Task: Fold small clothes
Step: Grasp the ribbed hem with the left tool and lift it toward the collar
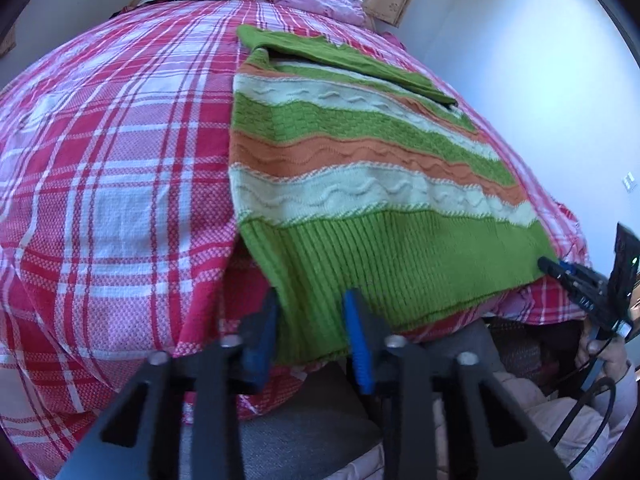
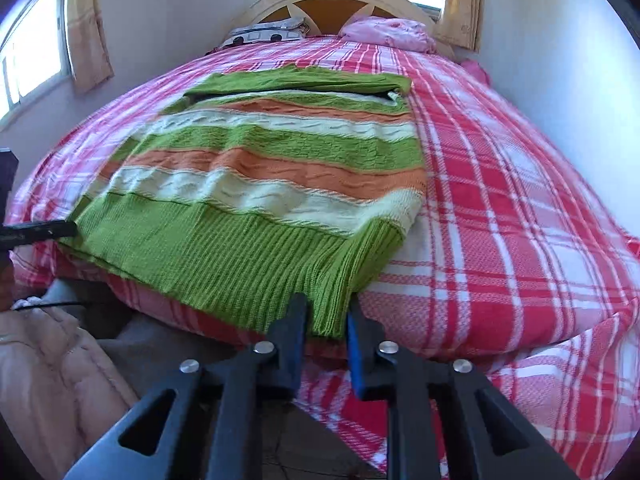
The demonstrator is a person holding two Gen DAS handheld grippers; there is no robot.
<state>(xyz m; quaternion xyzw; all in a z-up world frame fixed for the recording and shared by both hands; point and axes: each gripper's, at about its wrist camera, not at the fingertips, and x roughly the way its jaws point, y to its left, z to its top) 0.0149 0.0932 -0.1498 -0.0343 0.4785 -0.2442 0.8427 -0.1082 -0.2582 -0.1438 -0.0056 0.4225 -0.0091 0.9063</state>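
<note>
A knitted sweater (image 1: 360,160) with green, orange and cream stripes lies flat on the bed, its green ribbed hem at the near edge. A green sleeve (image 1: 340,58) is folded across its far end. My left gripper (image 1: 312,300) straddles the hem's left corner, with the knit between its jaws. My right gripper (image 2: 326,312) straddles the hem's right corner (image 2: 332,280) in the same way. The sweater also shows in the right wrist view (image 2: 272,168). The right gripper shows at the right edge of the left wrist view (image 1: 560,270). The left gripper's tip shows at the left edge of the right wrist view (image 2: 40,230).
The bed is covered by a red, pink and white plaid sheet (image 1: 112,152). A pink pillow (image 2: 384,32) and a patterned pillow (image 2: 272,30) lie by the wooden headboard (image 2: 332,0). A white wall (image 1: 520,60) runs along the bed's right side. A pink quilted garment (image 2: 52,380) lies below the bed edge.
</note>
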